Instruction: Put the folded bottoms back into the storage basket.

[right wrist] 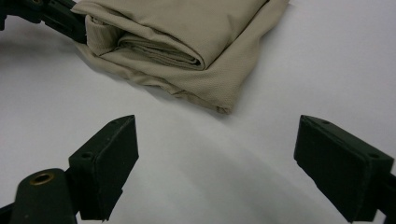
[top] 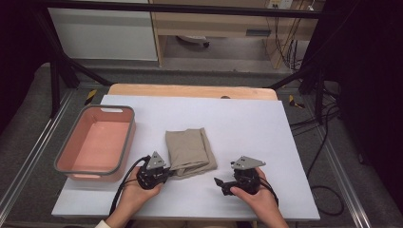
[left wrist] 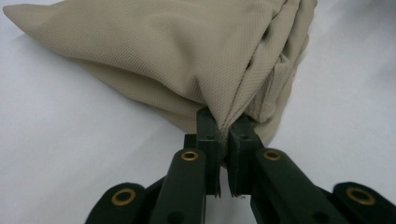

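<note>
A white sheet [top: 247, 123] is laid over a light wooden table [top: 190, 90], whose far edge is left uncovered. The table is framed by black metal struts [top: 62, 66]. Grey floor [top: 23, 123] is seen on both sides. At the far side, a white panel [top: 102, 33] and wooden furniture [top: 209, 23] are placed. Cables [top: 328, 142] are trailed across the floor at the right.

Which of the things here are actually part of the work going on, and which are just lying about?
In use:
- folded beige cloth
- left gripper, shut on the cloth's near corner
- right gripper, open, short of the cloth
- pink bin, probably where the cloth goes

Lying about:
- cables on the floor
- wooden board under the white sheet
</note>
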Available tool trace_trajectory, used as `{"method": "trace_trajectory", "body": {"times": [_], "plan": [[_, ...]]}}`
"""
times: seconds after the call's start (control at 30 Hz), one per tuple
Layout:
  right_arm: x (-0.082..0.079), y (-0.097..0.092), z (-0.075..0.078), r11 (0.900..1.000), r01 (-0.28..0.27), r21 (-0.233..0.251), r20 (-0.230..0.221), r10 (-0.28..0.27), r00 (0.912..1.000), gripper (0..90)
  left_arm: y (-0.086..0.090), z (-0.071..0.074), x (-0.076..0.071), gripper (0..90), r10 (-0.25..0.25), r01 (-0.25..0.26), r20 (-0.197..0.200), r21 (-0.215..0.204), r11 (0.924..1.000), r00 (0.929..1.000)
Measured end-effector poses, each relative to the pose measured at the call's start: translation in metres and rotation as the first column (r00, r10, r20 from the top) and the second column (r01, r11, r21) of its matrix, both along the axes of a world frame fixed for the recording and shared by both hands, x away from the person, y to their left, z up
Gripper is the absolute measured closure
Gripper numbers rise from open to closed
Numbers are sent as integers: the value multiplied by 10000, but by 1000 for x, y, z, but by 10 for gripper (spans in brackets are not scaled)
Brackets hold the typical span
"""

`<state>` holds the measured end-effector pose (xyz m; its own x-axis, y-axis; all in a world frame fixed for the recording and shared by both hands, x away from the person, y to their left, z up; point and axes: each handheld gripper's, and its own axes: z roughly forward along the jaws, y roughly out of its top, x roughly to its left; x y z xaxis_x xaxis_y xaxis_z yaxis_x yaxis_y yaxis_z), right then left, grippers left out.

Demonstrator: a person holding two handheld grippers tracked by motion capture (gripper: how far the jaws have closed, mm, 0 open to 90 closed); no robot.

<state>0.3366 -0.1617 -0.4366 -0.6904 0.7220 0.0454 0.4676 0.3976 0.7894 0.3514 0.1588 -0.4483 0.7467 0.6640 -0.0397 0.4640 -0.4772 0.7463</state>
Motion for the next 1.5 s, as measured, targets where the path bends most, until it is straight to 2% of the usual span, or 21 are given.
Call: {"method": "trace_trajectory", "body": {"times": [0.07,0.23,0.4,0.6,0.77,0.93,1.3,1.37,1.43,1.47,1.5], "plan": [[-2,3,2,9998,55,192,-115,-53,9999,158,2,1,-5,858,-75,75,-21,3,10000,10000],[-6,8,4,10000,-59,28,-156,60,9999,167,9,5,-17,858,-322,322,-71,26,9995,9995],[-10,18,5,9988,-473,140,-292,477,9984,178,19,5,-25,858,-499,498,-249,-62,9987,9984],[-13,28,3,9959,-891,-119,-481,885,9949,191,27,5,-33,858,-581,573,-361,-223,9981,9977],[-13,36,0,9921,-1206,-358,-629,1182,9910,182,32,6,-39,858,-613,607,-308,-183,9980,9976],[-10,45,-4,9904,-1326,-403,-838,1289,9881,200,34,4,-43,858,-588,583,-331,-154,9982,9977],[-2,55,-11,9816,-1709,-846,-941,1629,9821,292,35,3,-45,857,-623,624,-341,2,9981,9975],[1,57,-13,9795,-1787,-928,-955,1698,9808,326,35,3,-45,857,-618,618,-343,-2,9981,9975],[1,60,-15,9759,-1930,-1022,-886,1844,9789,405,35,3,-45,837,-562,561,-321,-50,9984,9979],[1,60,-15,9759,-1930,-1022,-886,1844,9789,405,35,4,-45,837,-534,531,-328,-107,9985,9980],[0,61,-15,9747,-1970,-1054,-809,1890,9786,455,36,4,-45,813,-507,502,-319,-148,9986,9982]]}}
